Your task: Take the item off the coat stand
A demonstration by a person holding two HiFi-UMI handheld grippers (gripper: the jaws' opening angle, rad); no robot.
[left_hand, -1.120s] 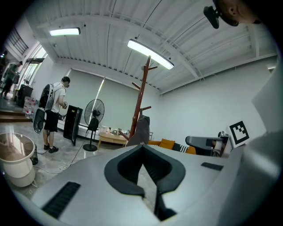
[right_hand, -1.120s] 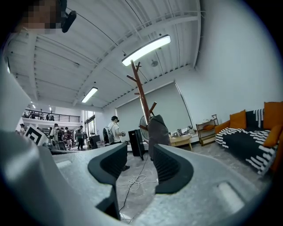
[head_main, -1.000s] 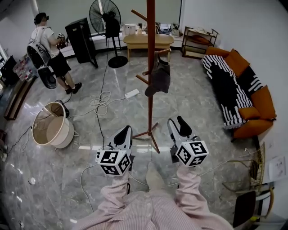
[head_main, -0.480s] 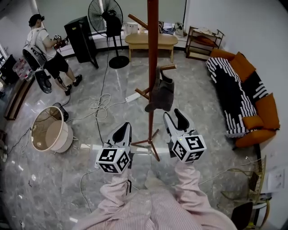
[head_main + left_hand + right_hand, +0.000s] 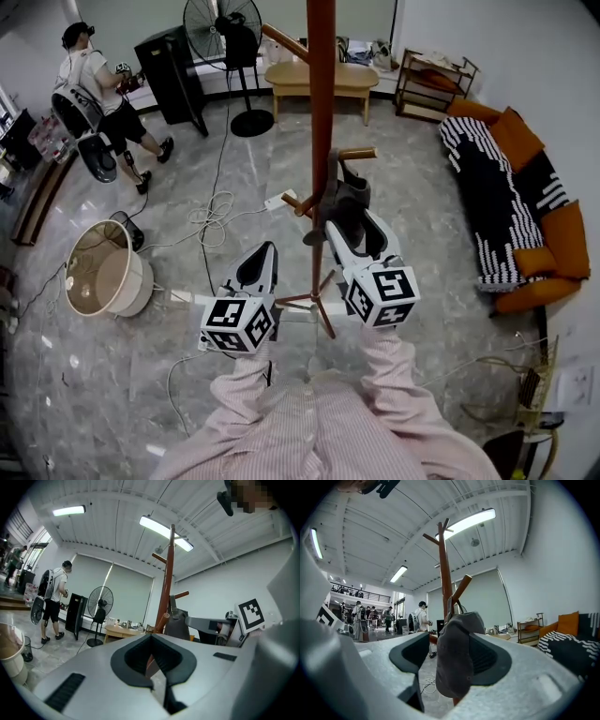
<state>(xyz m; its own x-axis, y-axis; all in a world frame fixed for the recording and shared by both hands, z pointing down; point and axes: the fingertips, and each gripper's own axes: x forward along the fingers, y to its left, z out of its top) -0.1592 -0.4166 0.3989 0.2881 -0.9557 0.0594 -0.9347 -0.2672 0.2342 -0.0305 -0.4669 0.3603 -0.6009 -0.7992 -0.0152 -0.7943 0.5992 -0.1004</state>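
Observation:
A reddish-brown coat stand point(image 5: 321, 112) rises just ahead of me. A grey cap point(image 5: 347, 199) hangs by its strap from a short peg on the stand's right side. My right gripper point(image 5: 351, 229) has reached the cap. In the right gripper view the cap point(image 5: 457, 658) hangs between the two jaws, which are opening, and the pads do not press on it. My left gripper point(image 5: 260, 261) is lower, left of the pole, with its jaws together and nothing in them. The left gripper view shows the stand point(image 5: 168, 573) and the cap point(image 5: 178, 623) ahead.
A round tub point(image 5: 103, 267) stands on the floor to the left, with cables point(image 5: 216, 211) beside it. A person point(image 5: 94, 84), a standing fan point(image 5: 225, 28) and a wooden bench point(image 5: 319, 80) are at the back. A striped sofa point(image 5: 506, 187) lines the right wall.
Both grippers have moved forward towards the stand. The right gripper has come up around the hanging cap, and its jaws now stand wider apart.

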